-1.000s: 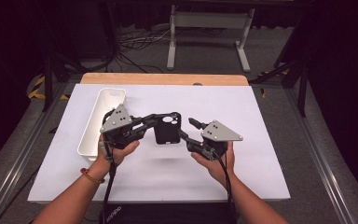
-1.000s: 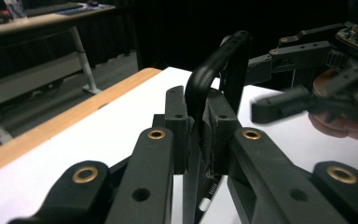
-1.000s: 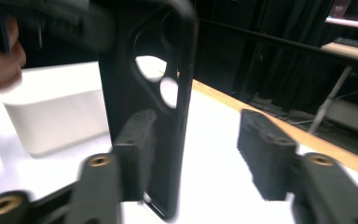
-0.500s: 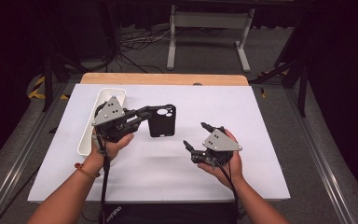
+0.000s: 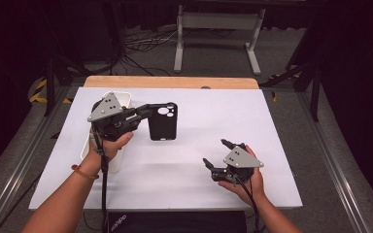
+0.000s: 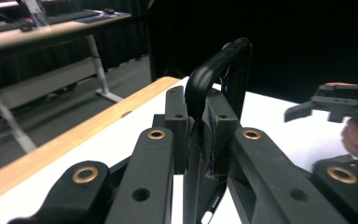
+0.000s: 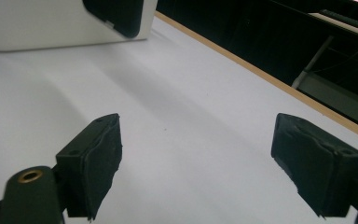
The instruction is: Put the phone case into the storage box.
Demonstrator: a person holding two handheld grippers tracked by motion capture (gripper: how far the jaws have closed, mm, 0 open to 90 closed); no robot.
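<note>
Phone case (image 5: 163, 122): clamped at 1 edge between the pads of the left gripper (image 5: 143, 112), raised over the white table (image 5: 252, 116) beside the white bin (image 5: 110, 99). Right gripper (image 5: 218, 154): jaws just opened wide, nothing between, near the table's front. Transfer to 1 grip judged done; placement outstanding.

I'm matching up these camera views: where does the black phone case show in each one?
High view: black phone case left of centre, clamped in the left tongs.
Left gripper view: centre, its edge rising between the pads.
Right gripper view: top left, a corner.
Shared landmark: the table's wooden edge.
</note>
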